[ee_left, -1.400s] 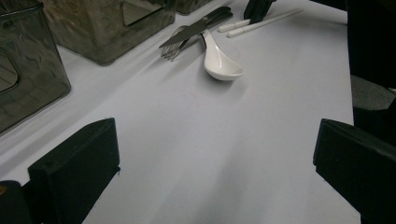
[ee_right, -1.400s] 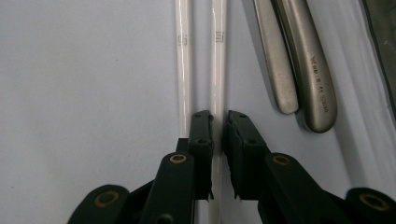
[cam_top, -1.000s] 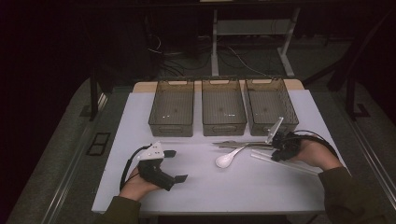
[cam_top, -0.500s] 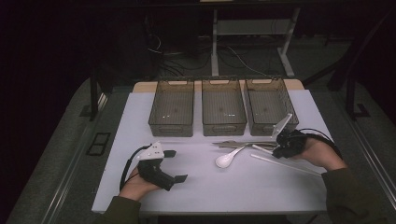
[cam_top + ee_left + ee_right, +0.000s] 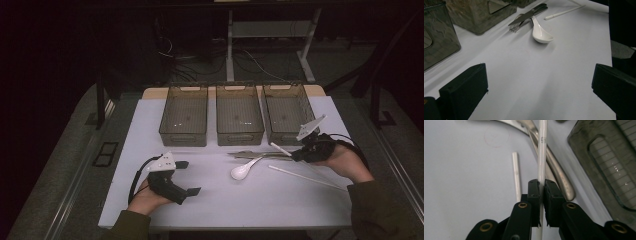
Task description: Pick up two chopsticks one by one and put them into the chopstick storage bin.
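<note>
Two grippers were in my hands at the table. My right gripper (image 5: 542,185) had its jaws pinched tight on a white chopstick (image 5: 541,157), which ran straight up between the pads and stuck out beyond them; from above I saw that gripper (image 5: 295,156) near the right-hand bin (image 5: 287,114), with the chopstick's (image 5: 280,149) free end pointing toward the middle of the table and lifted clear of the surface. One more chopstick (image 5: 306,177) lay flat on the white table (image 5: 280,205) just below my right hand (image 5: 345,162). Beside the held one lay some metal cutlery (image 5: 260,155) and a white spoon (image 5: 244,170), the spoon touching the cutlery's near edge. My left gripper (image 5: 187,177) rested on the table well apart from all that, jaws spread wide with nothing between them. Three dark bins stood in a row at the far side.
</note>
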`<state>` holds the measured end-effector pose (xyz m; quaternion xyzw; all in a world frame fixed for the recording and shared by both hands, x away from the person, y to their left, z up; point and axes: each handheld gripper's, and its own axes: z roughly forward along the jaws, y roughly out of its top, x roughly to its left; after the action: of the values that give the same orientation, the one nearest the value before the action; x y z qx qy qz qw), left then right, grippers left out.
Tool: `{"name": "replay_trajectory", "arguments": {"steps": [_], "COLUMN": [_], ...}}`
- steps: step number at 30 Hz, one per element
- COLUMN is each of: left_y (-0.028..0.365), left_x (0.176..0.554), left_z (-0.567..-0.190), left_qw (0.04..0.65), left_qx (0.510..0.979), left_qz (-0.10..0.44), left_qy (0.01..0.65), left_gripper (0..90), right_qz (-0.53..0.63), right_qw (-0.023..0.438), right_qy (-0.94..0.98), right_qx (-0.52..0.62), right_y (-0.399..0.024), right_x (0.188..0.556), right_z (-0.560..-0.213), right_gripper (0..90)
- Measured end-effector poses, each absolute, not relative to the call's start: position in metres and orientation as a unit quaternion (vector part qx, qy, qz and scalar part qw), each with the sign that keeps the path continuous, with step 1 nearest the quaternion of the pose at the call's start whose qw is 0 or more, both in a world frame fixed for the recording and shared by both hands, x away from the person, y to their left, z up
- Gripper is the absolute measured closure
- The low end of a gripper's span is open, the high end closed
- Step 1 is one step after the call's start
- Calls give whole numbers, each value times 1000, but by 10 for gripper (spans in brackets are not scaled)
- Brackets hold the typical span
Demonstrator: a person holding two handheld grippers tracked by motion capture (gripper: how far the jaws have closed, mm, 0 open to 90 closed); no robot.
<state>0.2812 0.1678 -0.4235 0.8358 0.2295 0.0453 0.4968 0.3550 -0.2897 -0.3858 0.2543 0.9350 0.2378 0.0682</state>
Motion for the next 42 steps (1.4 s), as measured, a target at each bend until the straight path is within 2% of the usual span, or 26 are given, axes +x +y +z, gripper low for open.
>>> {"name": "replay_trajectory", "arguments": {"steps": [24, 42], "left_y": [167, 167], "left_x": [281, 280], "left_z": [-424, -423], "left_qw": [496, 500], "left_qx": [836, 834], "left_qz": [48, 46], "left_qy": [229, 227], "left_gripper": [0, 0], "right_qz": [326, 359], "right_qw": [105, 106], "right_qy": [886, 867], "right_qx": [313, 330], "right_y": [-275, -255], "right_x": [374, 392], "right_z": [-334, -306], "right_gripper": [834, 837]}}
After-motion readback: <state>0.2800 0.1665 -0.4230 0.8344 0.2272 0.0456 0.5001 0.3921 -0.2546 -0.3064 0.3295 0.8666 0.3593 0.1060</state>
